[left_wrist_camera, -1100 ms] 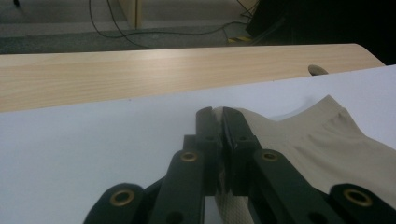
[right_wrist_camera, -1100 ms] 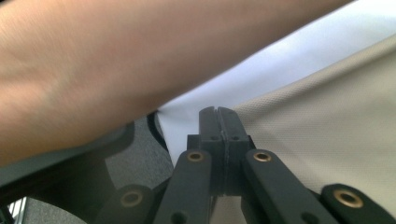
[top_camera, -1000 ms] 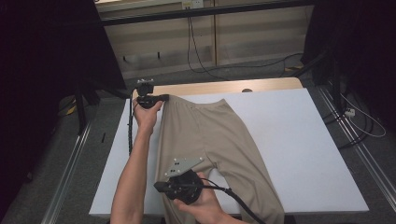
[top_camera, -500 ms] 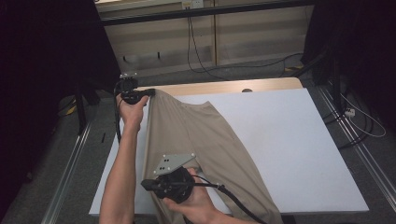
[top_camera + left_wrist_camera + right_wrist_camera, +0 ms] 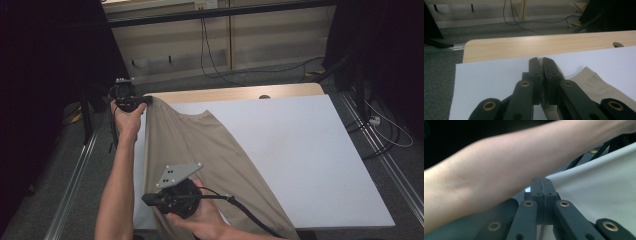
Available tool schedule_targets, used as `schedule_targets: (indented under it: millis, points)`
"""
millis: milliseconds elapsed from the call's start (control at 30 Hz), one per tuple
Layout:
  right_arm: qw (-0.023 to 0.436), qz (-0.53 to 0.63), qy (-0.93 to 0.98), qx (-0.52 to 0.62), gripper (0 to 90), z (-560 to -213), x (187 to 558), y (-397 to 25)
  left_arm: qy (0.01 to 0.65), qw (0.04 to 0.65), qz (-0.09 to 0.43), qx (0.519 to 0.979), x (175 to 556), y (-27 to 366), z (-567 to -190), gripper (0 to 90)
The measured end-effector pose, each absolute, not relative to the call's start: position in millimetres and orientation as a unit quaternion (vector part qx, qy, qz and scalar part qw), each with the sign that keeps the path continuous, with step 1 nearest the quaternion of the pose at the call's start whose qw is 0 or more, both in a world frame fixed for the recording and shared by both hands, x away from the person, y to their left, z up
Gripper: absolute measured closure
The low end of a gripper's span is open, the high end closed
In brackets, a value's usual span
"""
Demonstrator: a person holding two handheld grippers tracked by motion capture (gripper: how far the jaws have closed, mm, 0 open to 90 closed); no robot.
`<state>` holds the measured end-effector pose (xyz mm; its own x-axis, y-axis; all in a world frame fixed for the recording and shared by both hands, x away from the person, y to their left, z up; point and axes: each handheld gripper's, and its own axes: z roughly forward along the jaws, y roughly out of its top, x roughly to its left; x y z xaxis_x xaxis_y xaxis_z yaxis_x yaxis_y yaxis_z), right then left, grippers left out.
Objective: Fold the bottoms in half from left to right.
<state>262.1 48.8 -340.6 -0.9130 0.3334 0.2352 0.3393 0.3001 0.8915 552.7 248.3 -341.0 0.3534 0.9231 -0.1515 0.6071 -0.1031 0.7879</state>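
While the beige trousers [image 5: 200,150] lay stretched across the left part of the white counter [image 5: 310,150], one corner of their far end was lifted off the surface and pulled toward the far left corner, so the cloth ran taut from there down toward the near edge. My left claw [image 5: 146,98] held that raised corner; in the left gripper view its jaws stood nearly together with a fold of the beige fabric [image 5: 544,100] pinched between them, and more of the garment spread flat on the counter [image 5: 486,75] just to the right of the jaws. My right claw [image 5: 148,200] sat low at the near end of the trousers, close to the counter's near edge, with its grey plate on top and its cable trailing back toward me. In the right gripper view its jaws were pressed together on the edge of the cloth [image 5: 599,182], which stretched away tight to the right, and my left forearm [image 5: 506,167] crossed just beyond them. Behind the counter a strip of bare wood [image 5: 235,93] showed along the far edge.
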Motion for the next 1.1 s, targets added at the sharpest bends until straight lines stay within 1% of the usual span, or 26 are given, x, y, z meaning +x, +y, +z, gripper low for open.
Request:
schedule_targets:
  millis: [133, 233, 333, 533, 667, 800, 933, 1100]
  points:
    - [0.004, -0.545, -0.810, -0.217, 90.0, -351, 260, 41, 0.535, 0.401, 0.188, 0.719, 556, 235, -352, 86.2]
    - [0.000, -0.542, -0.810, -0.223, 90.0, -352, 260, 29, 0.522, 0.405, 0.185, 0.727, 557, 223, -353, 86.2]
    - [-0.003, -0.547, -0.803, -0.237, 90.0, -350, 262, 9, 0.508, 0.403, 0.191, 0.737, 557, 206, -352, 86.2]
    - [-0.023, -0.540, -0.800, -0.262, 90.0, -353, 259, -25, 0.512, 0.404, 0.177, 0.737, 563, 181, -362, 86.1]
    - [-0.026, -0.529, -0.803, -0.272, 90.0, -357, 254, -41, 0.504, 0.406, 0.167, 0.744, 564, 167, -371, 86.1]
    - [-0.027, -0.535, -0.795, -0.284, 90.0, -353, 248, -60, 0.497, 0.409, 0.165, 0.747, 564, 155, -370, 86.1]
    - [-0.044, -0.546, -0.781, -0.299, 90.0, -345, 246, -83, 0.496, 0.412, 0.167, 0.746, 565, 149, -367, 86.1]
    - [-0.041, -0.535, -0.780, -0.321, 90.0, -361, 246, -101, 0.495, 0.398, 0.166, 0.754, 567, 141, -374, 86.1]
